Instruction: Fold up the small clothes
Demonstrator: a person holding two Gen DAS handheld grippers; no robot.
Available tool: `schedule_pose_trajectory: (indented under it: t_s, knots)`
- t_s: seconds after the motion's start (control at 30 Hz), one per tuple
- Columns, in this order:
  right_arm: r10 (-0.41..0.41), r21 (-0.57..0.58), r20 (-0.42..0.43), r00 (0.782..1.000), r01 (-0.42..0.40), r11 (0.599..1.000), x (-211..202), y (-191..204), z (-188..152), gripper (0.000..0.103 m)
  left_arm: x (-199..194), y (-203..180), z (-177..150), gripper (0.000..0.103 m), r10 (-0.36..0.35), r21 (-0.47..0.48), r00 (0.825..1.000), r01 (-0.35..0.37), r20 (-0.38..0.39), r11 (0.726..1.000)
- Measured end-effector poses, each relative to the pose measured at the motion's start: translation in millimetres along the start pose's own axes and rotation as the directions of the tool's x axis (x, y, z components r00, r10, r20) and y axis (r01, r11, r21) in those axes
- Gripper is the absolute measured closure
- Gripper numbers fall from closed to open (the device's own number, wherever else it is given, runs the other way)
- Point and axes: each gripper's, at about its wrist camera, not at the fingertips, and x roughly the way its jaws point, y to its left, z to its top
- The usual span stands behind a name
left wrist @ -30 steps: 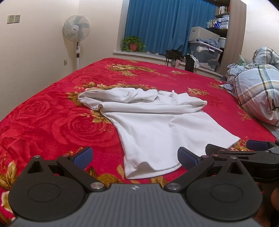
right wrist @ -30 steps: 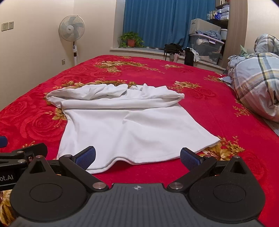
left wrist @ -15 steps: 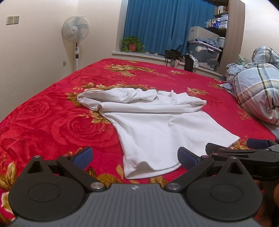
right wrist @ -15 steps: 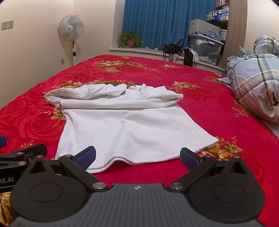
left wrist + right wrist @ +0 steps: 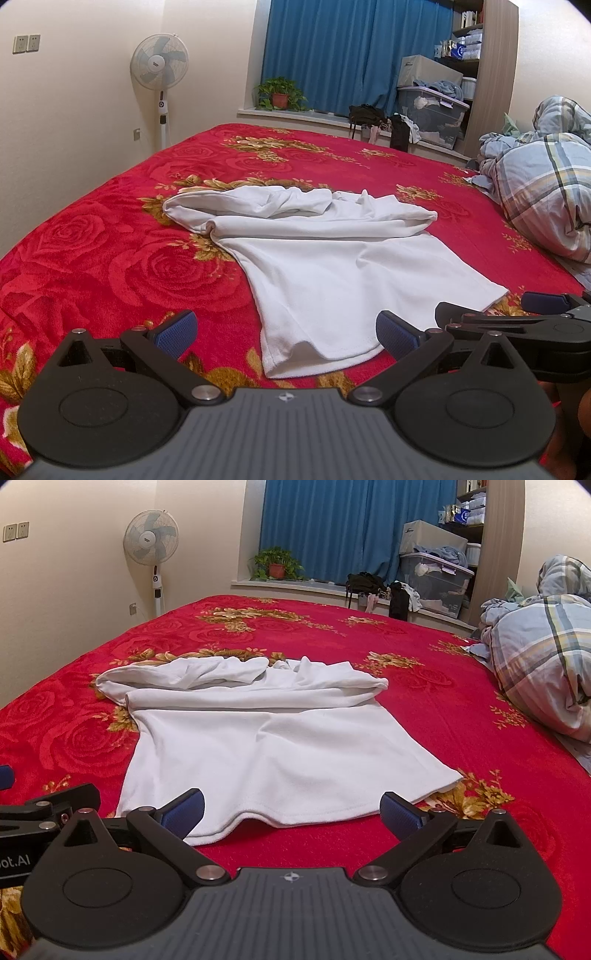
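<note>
On your far left a pedestal fan (image 5: 159,66) stands against the cream wall, well apart from the work. Nearer, your left hand-held gripper (image 5: 286,332) hovers low over the bed (image 5: 92,258) with its blue-padded fingers spread wide and holding nothing, aimed at the near left corner of the white garment (image 5: 332,266). That garment lies in the middle of the bed: a soft knit, smooth and flat across its near half, with a stitched hem that curls up slightly at the near edge, while its far end is bunched into a rumpled roll of folds. The blanket under it is a plush red pile with gold rose patterns, so it will likely drag on the cloth. You appear to be at the start of a fold, lining up on the hem; the next move calls for pinching both near corners and carrying them toward the far end together. To the right, your right hand-held gripper (image 5: 291,810) is likewise spread and empty, just short of the hem. Far right, a plaid quilt (image 5: 543,657) is heaped at the bed's edge.
</note>
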Motion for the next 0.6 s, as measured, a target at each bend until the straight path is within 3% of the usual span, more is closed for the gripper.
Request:
schedule_pose_trajectory:
  t_s: [0.43, 0.53, 0.6]
  knots:
    - [-0.01, 0.005, 0.007, 1.0, 0.01, 1.0, -1, -2, 0, 0.008, -1, -4, -4, 0.001, -0.01, 0.019, 1.0, 0.01, 0.007, 1.0]
    - [-0.02, 0.07, -0.003, 1.0, 0.02, 0.997, 2, -14, 5, 0.01, 8, -1, -9, 0.009, 0.009, 0.044, 1.0, -0.008, -0.002, 0.999]
    - [-0.033, 0.123, -0.002, 0.999, 0.033, 0.992, 3, -27, 9, 0.015, 24, 3, -12, 0.021, 0.024, 0.054, 0.999, -0.021, -0.042, 0.998]
